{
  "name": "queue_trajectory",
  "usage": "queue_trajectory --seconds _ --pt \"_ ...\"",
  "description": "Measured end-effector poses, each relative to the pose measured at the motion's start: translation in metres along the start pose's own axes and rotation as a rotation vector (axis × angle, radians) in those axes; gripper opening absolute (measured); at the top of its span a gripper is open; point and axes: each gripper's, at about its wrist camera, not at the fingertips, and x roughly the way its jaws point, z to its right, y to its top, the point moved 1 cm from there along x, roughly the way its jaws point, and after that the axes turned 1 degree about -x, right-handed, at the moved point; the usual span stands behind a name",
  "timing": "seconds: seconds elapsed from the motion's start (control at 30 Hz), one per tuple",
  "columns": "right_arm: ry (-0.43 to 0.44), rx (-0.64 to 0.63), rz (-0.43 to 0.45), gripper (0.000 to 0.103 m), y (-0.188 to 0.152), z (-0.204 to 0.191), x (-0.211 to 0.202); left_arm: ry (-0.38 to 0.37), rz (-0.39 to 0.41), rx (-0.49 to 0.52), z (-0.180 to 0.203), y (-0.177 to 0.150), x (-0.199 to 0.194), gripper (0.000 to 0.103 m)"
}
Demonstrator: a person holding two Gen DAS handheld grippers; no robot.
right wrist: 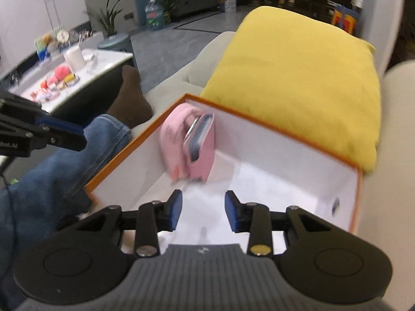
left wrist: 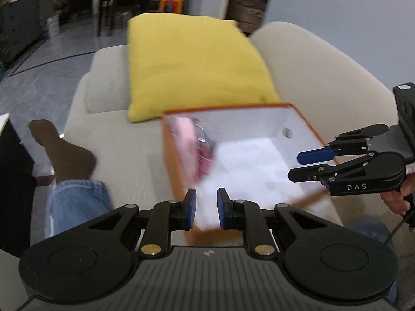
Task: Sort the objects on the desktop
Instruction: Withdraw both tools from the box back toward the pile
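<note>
Setting: a beige sofa [left wrist: 124, 140] with a yellow cushion [left wrist: 197, 64] leaning against its back; the pictures are blurred.
Box: an orange box [right wrist: 145, 132] with white inner walls sits open on the sofa seat, just in front of the cushion.
Box contents: a pink pouch [right wrist: 193, 142] stands on edge against the far left inner wall of the box, with a dark flat item tucked in it; what that item is cannot be told. The rest of the box floor is bare white.
Left gripper [left wrist: 205, 208]: clenched to its narrowest, nothing between the blue pads, held above the box's near left corner.
Right gripper [right wrist: 202, 211]: released, the blue pads apart with only the white box floor showing between them; held above the near end of the box. A hand [left wrist: 394, 199] grips its handle at the right edge of the left view.
Person: a leg in blue jeans [right wrist: 59, 160] lies stretched out left of the box, ending in a brown sock [right wrist: 132, 101].
Low table [right wrist: 103, 62]: beyond the foot, well apart from the box, a white-topped table carries small red, pink and yellow things and a white cylinder [right wrist: 74, 57].
</note>
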Motion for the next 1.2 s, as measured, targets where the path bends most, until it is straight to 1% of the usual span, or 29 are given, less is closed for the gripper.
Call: queue_trajectory --seconds 0.1,0.2,0.33,0.47,0.57,0.63,0.67,0.73,0.83,0.9,1.03,1.13,1.2 --pt "0.025 0.011 -0.027 0.038 -0.033 -0.007 -0.026 -0.057 -0.029 0.055 0.027 -0.019 -0.006 0.019" --pt "0.020 0.048 -0.097 0.038 -0.065 -0.015 -0.037 -0.104 -0.076 0.090 0.054 -0.038 -0.002 0.019" --pt "0.029 0.096 -0.211 0.038 -0.099 -0.027 -0.038 -0.109 -0.148 0.124 0.082 -0.061 0.007 0.019" --pt "0.045 0.178 -0.318 0.038 -0.119 -0.026 -0.024 -0.126 -0.203 0.107 0.098 -0.081 0.024 0.019" --pt "0.034 0.163 -0.329 0.038 -0.119 -0.028 -0.021 -0.153 -0.247 0.122 0.113 -0.101 0.033 0.019" --pt "0.036 0.153 -0.342 0.036 -0.117 -0.027 -0.017 -0.167 -0.273 0.144 0.121 -0.112 0.039 0.022" --pt "0.031 0.143 -0.348 0.034 -0.116 -0.027 -0.016 -0.164 -0.284 0.156 0.123 -0.116 0.044 0.024" --pt "0.023 0.135 -0.352 0.032 -0.115 -0.024 -0.016 -0.133 -0.316 0.166 0.125 -0.124 0.054 0.028" --pt "0.020 0.143 -0.347 0.032 -0.115 -0.018 -0.015 -0.126 -0.345 0.158 0.124 -0.135 0.067 0.038" --pt "0.022 0.139 -0.345 0.032 -0.116 -0.017 -0.015 -0.119 -0.352 0.145 0.121 -0.141 0.075 0.051" --pt "0.021 0.131 -0.351 0.033 -0.116 -0.016 -0.013 -0.123 -0.351 0.163 0.125 -0.143 0.083 0.051" --pt "0.020 0.122 -0.360 0.033 -0.115 -0.015 -0.012 -0.133 -0.383 0.161 0.127 -0.145 0.092 0.051" --pt "0.012 0.112 -0.362 0.033 -0.115 -0.015 -0.013 -0.124 -0.390 0.154 0.127 -0.148 0.098 0.050"
